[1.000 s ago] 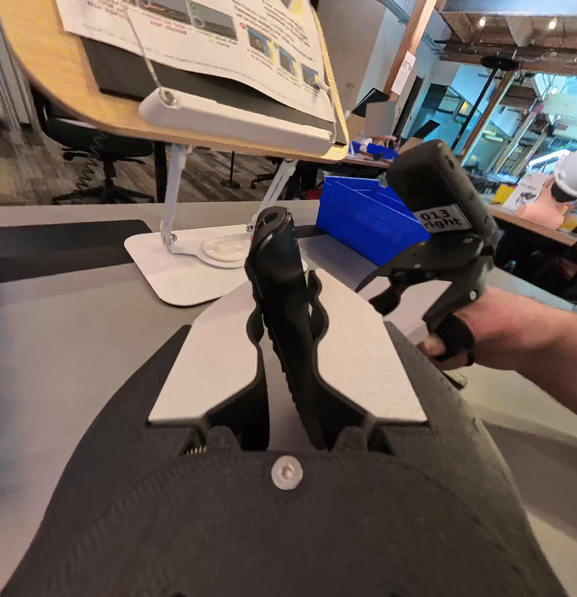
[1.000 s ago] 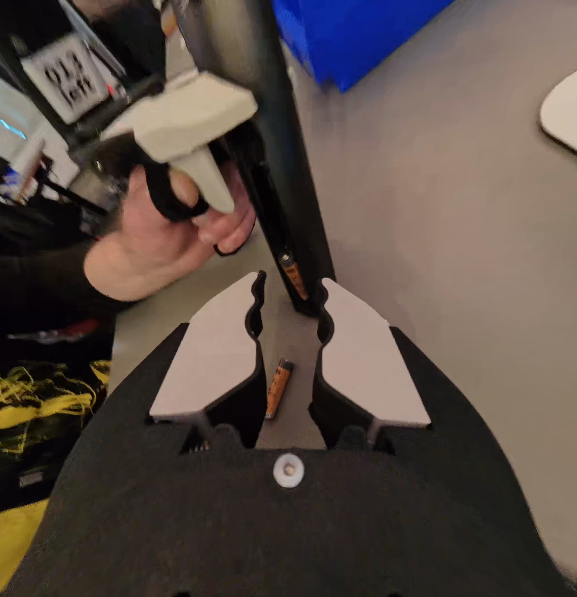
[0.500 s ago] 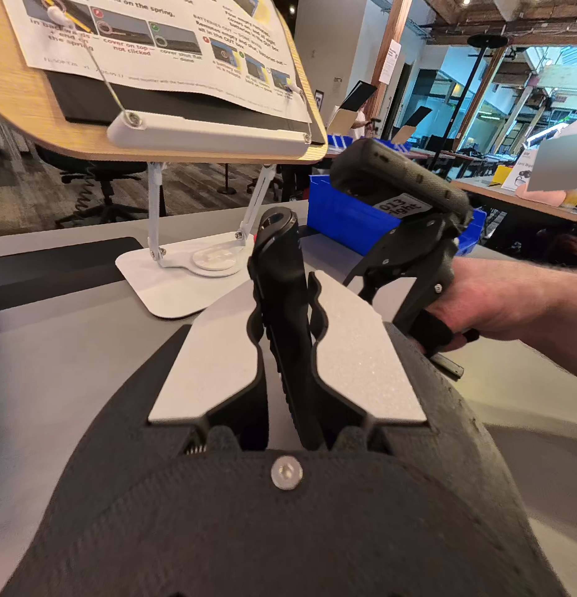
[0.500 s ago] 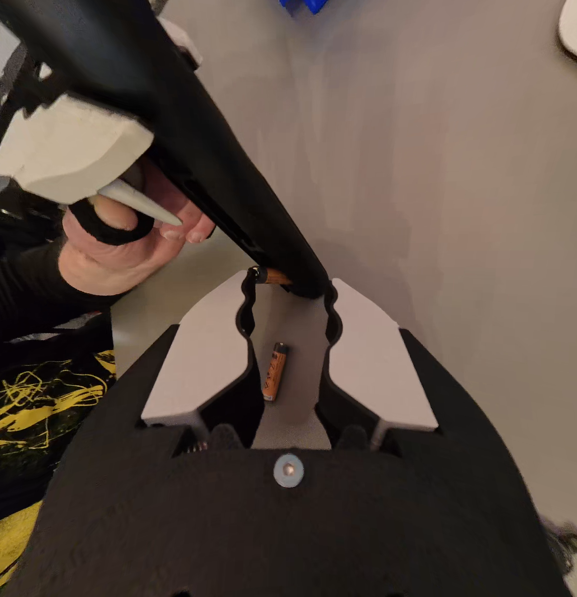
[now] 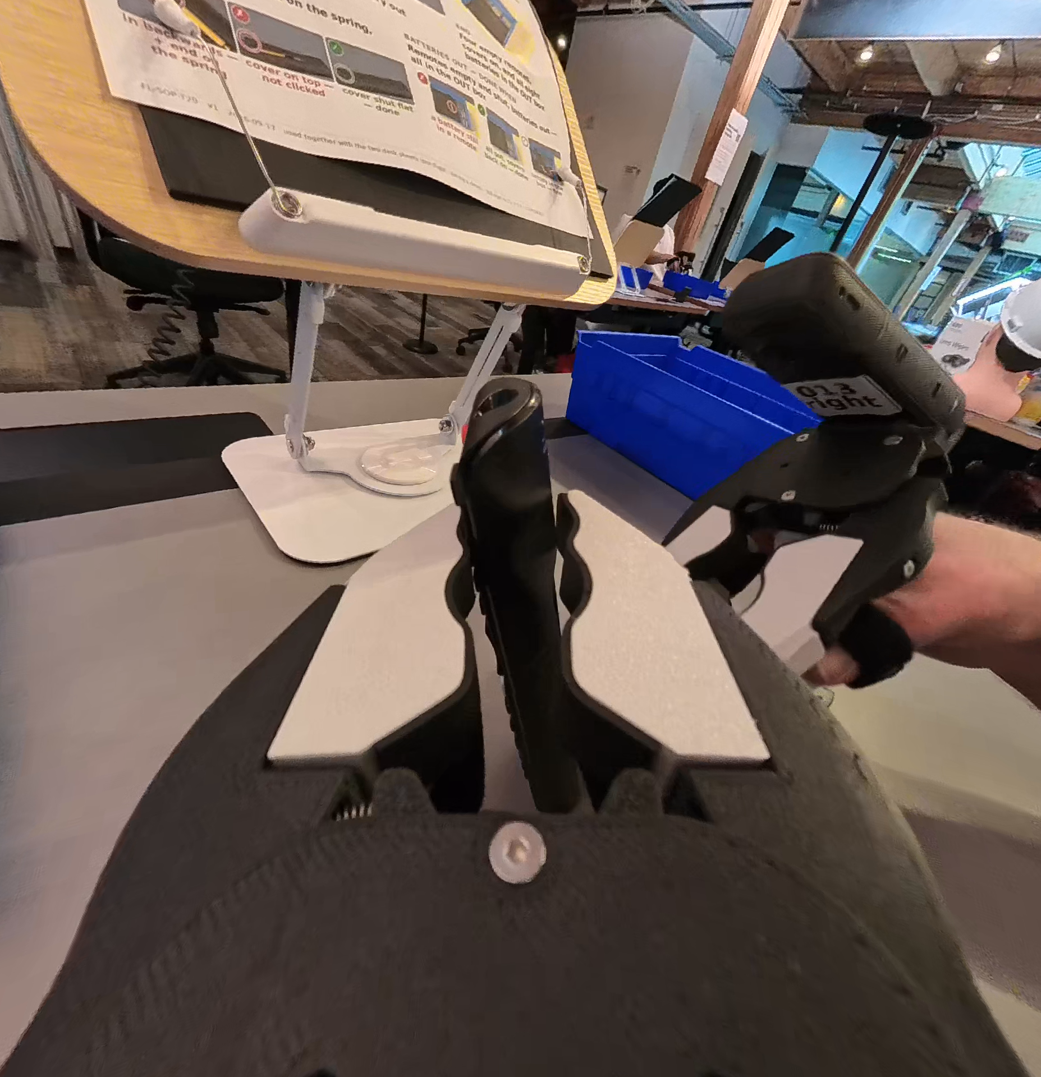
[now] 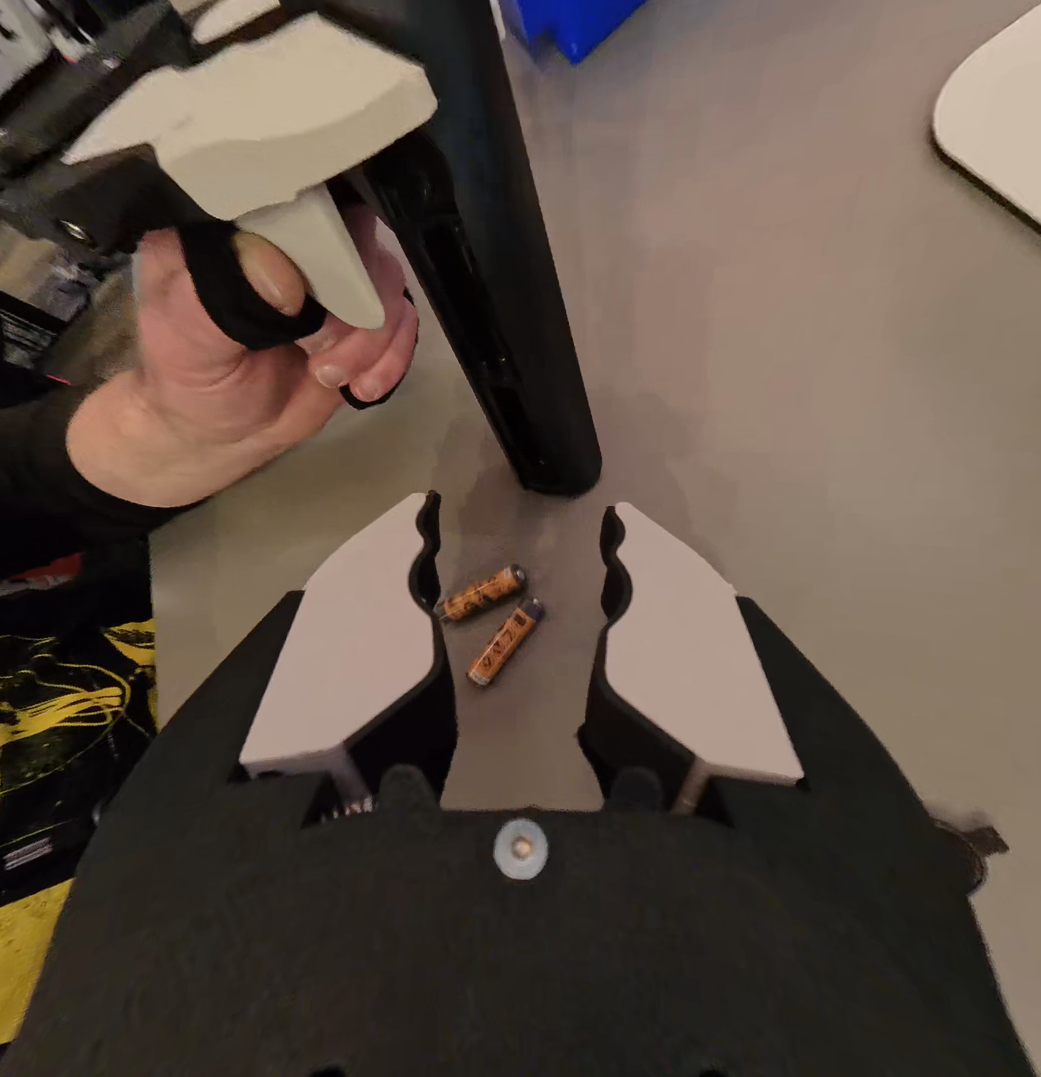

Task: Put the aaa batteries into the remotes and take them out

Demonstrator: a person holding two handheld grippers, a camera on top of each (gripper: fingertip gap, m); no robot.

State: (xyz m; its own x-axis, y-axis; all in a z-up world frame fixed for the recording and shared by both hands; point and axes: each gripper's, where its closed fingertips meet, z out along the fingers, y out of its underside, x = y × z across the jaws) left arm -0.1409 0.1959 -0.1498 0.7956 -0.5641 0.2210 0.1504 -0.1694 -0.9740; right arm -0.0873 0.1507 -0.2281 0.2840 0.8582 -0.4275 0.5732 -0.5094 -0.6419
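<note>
Your table [image 6: 798, 349] is the grey slab everything sits on, and I'll place everything else off the remote. That remote [image 5: 509, 559] is the long black thing you've got pinched in your left tool [image 5: 511, 524], both sides pressed against it, stood on end with its bottom tip down at the table. From the right wrist view its open battery slot faces your left hand [image 6: 214, 396], and I can't see any cell left in it. Holding it upright like that makes sense to me if you want gravity to drop the cells out the low end.

Behind the remote are the white document stand [image 5: 331, 495] and the blue bin [image 5: 669, 408], probably where the loose cells end up.

Your right tool [image 6: 521, 507] hangs just short of the remote's bottom tip, spread wide and holding nothing, angled down at the table. Looks staged for a pickup.

The two AAA batteries [image 6: 489, 623] lie flat on the table right below that tip, close together, inside the gap of the right tool. I'd grab them one at a time, since they roll.
</note>
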